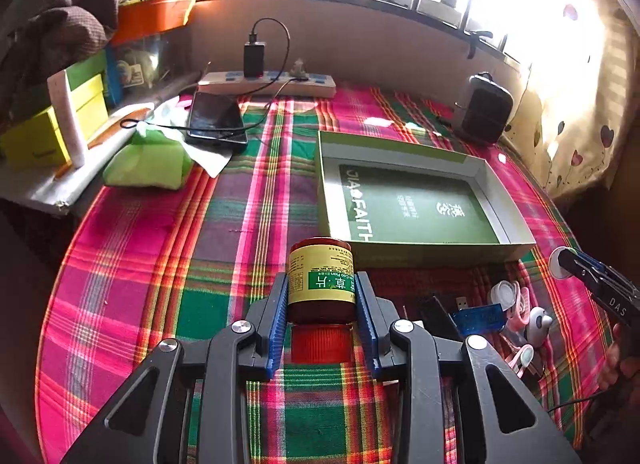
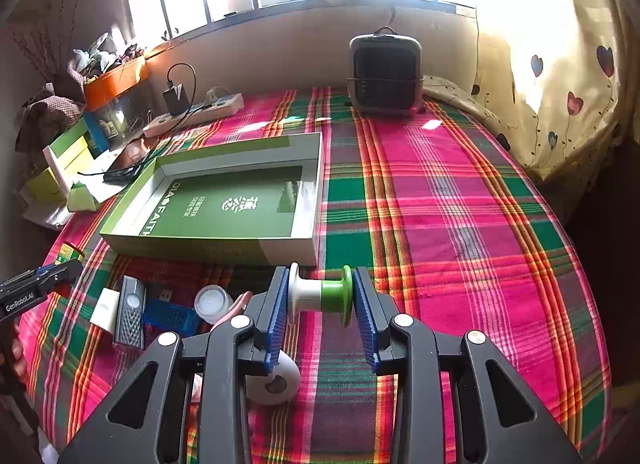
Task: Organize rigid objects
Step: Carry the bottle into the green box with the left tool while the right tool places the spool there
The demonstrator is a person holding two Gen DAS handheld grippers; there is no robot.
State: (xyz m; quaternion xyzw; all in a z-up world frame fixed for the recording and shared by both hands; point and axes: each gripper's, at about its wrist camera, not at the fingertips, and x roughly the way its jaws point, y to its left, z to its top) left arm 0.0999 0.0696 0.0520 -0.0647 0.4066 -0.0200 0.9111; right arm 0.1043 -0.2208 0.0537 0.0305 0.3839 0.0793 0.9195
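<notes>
My left gripper (image 1: 322, 296) is shut on a brown medicine bottle (image 1: 321, 280) with a yellow and green label, held above the plaid cloth just in front of the open green box (image 1: 436, 254). My right gripper (image 2: 320, 296) is shut on a white and green spool (image 2: 320, 294), held by its two end flanges near the box's (image 2: 216, 248) front right corner. In the left wrist view the right gripper (image 1: 568, 264) shows at the right edge with the spool's white end (image 1: 557, 264). The left gripper's fingers (image 2: 44, 274) show at the left edge of the right wrist view.
Small items lie before the box: a blue USB device (image 2: 170, 316), a grey-black gadget (image 2: 130, 314), a white cap (image 2: 212, 302), a tape roll (image 2: 274, 380), pink earphones (image 1: 520, 304). A phone (image 1: 218, 122), power strip (image 1: 268, 82), green tissue pack (image 1: 148, 162) and black speaker (image 2: 384, 74) stand behind.
</notes>
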